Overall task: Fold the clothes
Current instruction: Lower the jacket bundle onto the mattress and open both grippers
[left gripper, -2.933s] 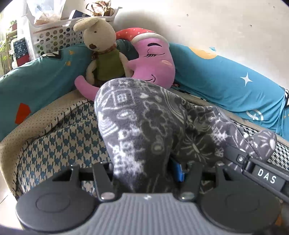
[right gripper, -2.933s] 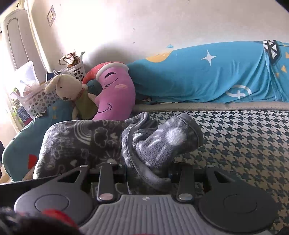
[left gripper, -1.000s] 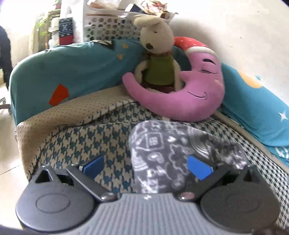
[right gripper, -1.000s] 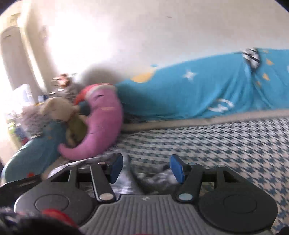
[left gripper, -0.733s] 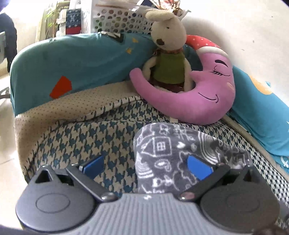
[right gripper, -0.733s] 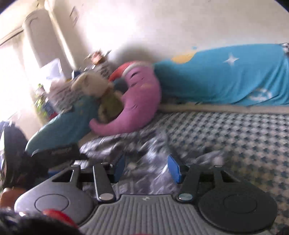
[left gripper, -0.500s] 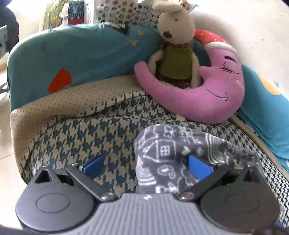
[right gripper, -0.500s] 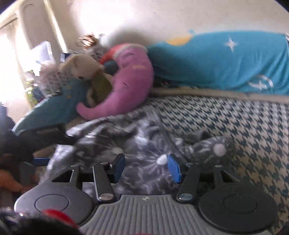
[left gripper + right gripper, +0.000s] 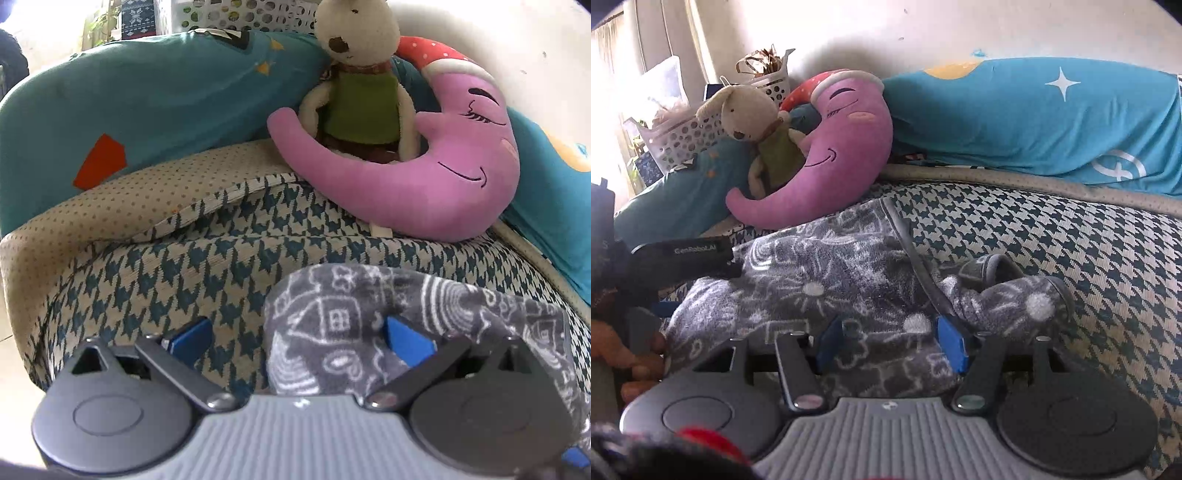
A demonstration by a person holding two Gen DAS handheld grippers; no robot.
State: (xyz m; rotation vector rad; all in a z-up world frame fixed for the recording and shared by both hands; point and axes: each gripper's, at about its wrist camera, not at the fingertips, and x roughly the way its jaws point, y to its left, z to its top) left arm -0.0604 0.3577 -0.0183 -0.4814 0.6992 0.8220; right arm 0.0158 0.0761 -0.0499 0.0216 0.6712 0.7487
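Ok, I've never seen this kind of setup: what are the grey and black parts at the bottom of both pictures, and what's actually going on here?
Those are handheld grippers, one in each of a person's hands, each carrying a camera that looks out along its two blue-tipped fingers. One picture comes from the left gripper, the other from the right gripper. Both are open and hold nothing. Under them a grey patterned garment lies on a houndstooth-covered sofa, its sleeve sticking out. Behind sit a purple moon pillow and a plush rabbit. In the right view, the left gripper also shows at the left edge.
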